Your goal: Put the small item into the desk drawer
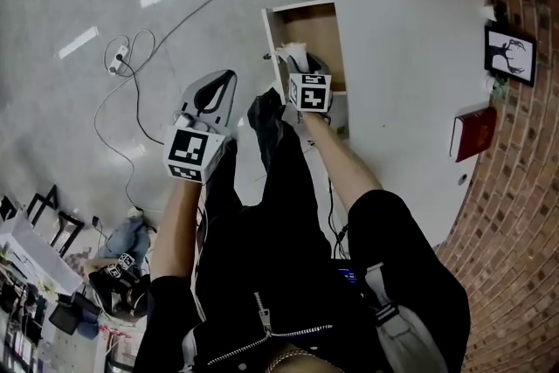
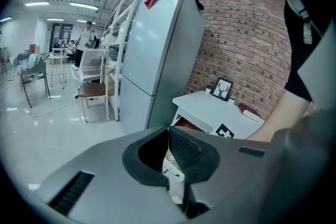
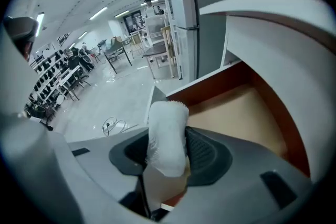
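While our right gripper [image 3: 167, 160] has its jaws clamped on the small white item [image 3: 167, 134], the open drawer [image 3: 239, 113] lies bare just beyond them; we judge that lowering and letting go are left. Our left gripper [image 2: 169, 134] hangs aside, jaws together, empty.

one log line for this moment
right gripper: shut on small white item | at open drawer | left gripper: shut, empty

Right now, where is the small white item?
In the right gripper view, the small white item is clamped in the right hand-held gripper, held over the open desk drawer.
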